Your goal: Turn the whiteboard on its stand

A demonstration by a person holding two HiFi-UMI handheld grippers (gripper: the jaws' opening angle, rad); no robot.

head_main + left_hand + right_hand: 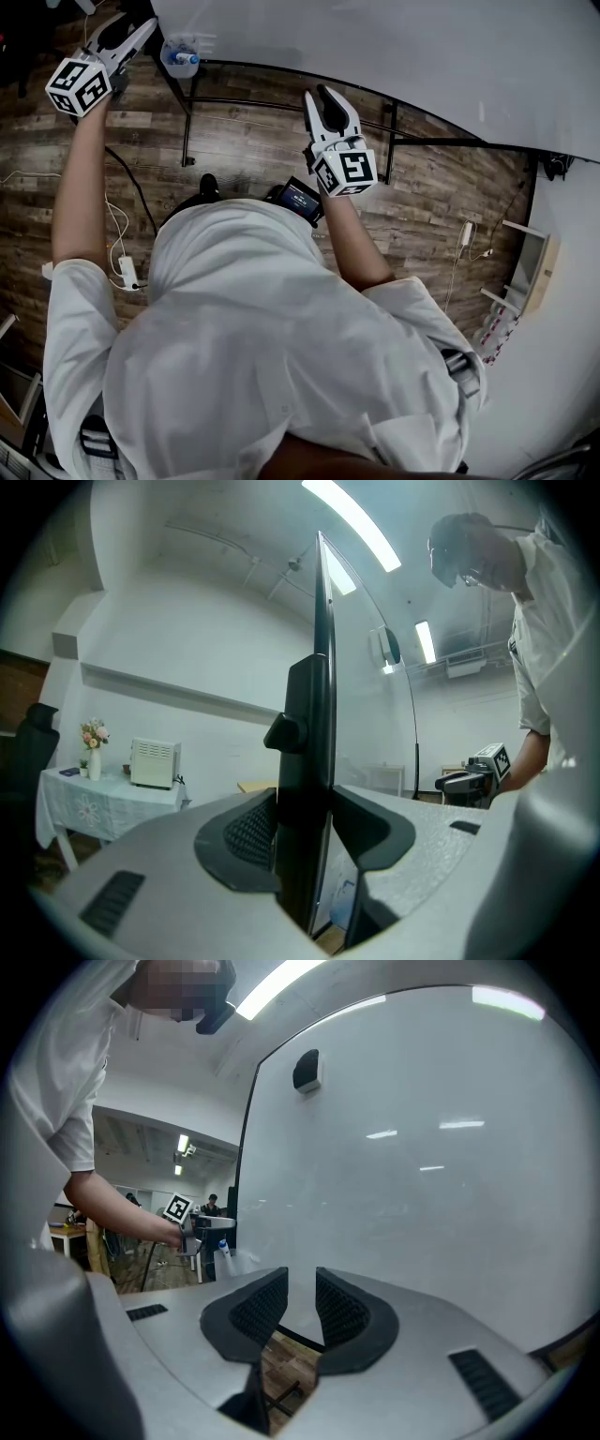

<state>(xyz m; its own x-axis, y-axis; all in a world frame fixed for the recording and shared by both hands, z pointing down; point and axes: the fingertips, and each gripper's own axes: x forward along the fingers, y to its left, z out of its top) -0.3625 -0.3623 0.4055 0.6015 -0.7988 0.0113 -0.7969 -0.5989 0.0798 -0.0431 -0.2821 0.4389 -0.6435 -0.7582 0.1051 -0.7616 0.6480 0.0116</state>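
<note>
The whiteboard (394,47) fills the top of the head view, its face white and its frame black. My left gripper (141,28) is at the board's left edge. In the left gripper view the black frame (323,714) stands edge-on between the pads, and my left gripper (314,832) is shut on it. My right gripper (323,94) points at the board's lower edge, further right. In the right gripper view the white face (422,1147) lies just beyond my right gripper (300,1302), whose jaws stand a little apart with nothing between them.
The black stand bars (281,103) run under the board over a wood floor. A small tray with markers (180,56) hangs near the left edge. A power strip and cables (128,272) lie at the left, a shelf (530,262) at the right. A cloth-covered table (103,803) stands farther off.
</note>
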